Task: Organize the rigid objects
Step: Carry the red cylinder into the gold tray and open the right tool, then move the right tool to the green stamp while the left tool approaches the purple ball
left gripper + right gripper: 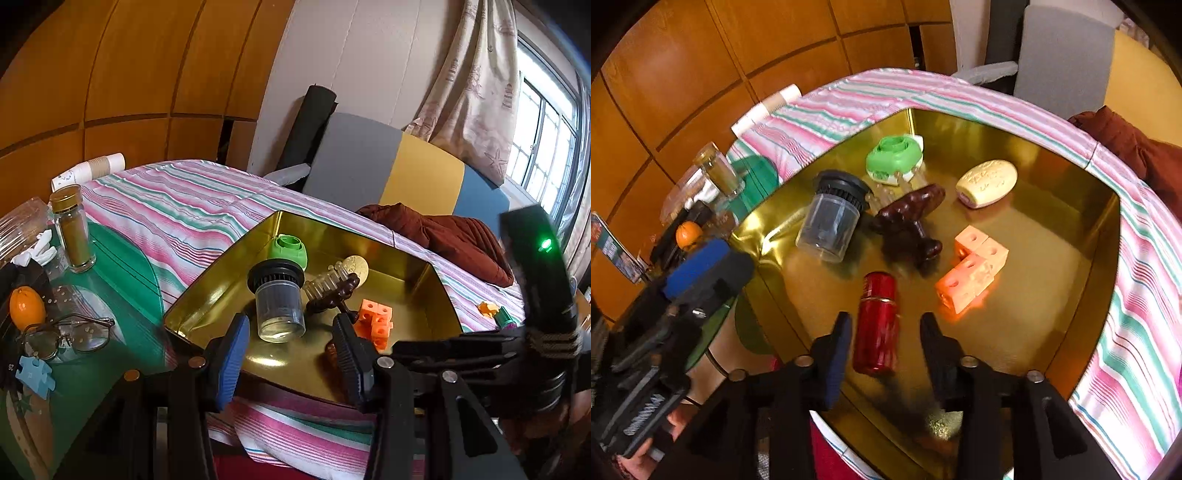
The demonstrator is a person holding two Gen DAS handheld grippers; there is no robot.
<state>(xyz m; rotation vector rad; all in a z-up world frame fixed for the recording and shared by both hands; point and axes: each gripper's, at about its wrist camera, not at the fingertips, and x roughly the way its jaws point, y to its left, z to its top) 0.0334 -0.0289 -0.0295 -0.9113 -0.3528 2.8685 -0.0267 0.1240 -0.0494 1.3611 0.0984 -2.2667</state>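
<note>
Over gold tin point(1071, 206) | right tongs point(884, 334) apart, straddling red bottle point(877, 328) | left tongs point(291, 345) apart

Right gripper point(884, 338) spread over red bottle point(877, 326), gold tray point(1052, 236)

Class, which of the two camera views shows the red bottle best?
The right wrist view: the whole red bottle lies in the gold tin between the open fingers. In the left wrist view it is almost entirely hidden behind that gripper's finger.
</note>
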